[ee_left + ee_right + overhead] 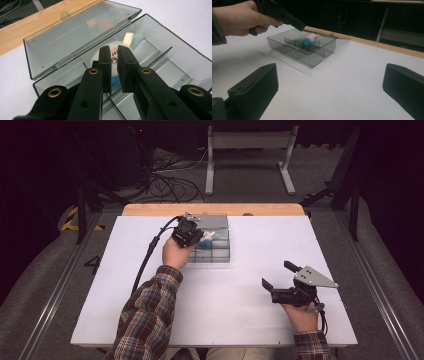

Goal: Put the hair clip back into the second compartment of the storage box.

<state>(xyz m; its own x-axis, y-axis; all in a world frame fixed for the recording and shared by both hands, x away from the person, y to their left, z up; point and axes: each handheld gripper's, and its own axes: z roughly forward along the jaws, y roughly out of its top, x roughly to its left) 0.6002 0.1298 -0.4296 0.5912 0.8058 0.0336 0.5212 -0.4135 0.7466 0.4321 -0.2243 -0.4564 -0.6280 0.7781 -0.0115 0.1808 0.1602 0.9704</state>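
I am holding the left hand-held gripper (113, 53) over the open smoke-grey compartment box (175, 53) at the far middle of the white surface (240, 285). Its jaws are standing almost closed, with a narrow gap between them, and a small white-and-blue plush toy (113, 53) is lying just beyond the tips in a rear compartment of the box. I cannot tell whether the pads are pressing on the toy; the gap looks bare, so I am judging the toy to be resting free. The box lid (75, 35) is lying folded back toward the wooden edge (210, 209), which is keeping the compartments reachable from above. I am keeping the right hand-held gripper (281, 276) well apart at the near right, jaws spread wide and holding nothing, so that it is staying out of the left arm's path.
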